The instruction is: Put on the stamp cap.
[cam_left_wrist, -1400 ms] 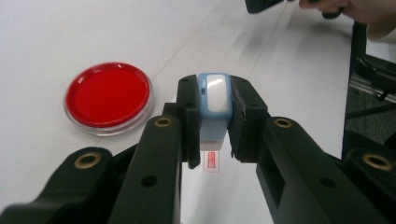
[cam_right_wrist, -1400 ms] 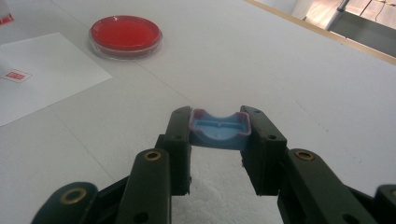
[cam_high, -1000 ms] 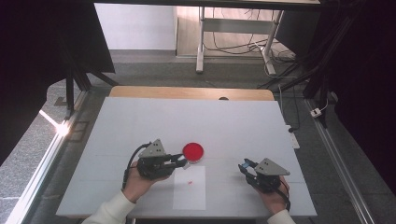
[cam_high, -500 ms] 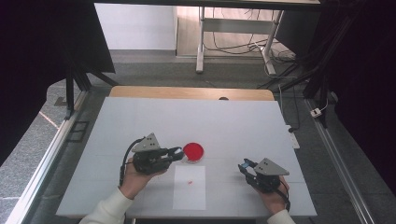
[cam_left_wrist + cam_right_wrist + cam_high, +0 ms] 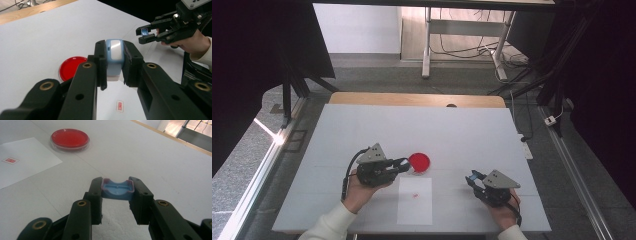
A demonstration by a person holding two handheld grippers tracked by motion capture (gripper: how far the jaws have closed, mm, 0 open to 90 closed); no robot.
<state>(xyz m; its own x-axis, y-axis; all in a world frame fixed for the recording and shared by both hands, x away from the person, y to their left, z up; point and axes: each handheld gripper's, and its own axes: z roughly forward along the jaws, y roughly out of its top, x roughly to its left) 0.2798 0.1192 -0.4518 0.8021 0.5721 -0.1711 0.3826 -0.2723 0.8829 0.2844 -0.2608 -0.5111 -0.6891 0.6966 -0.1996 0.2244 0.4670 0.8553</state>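
Stamp (image 5: 114, 58) sits clamped upright between the jaws of the left gripper (image 5: 403, 163), held just beside the red dish (image 5: 419, 162). Its blue cap (image 5: 117, 189) is pinched in the right gripper (image 5: 472, 180), well apart near the table's (image 5: 462, 125) right edge. Uncapping looks done; pressing onto the paper (image 5: 414, 200), which bears one small red mark (image 5: 415, 195), and recapping seem left.

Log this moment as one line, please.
left gripper: shut on blue stamp body, beside red dish | right gripper: shut on blue cap | paper sheet: flat
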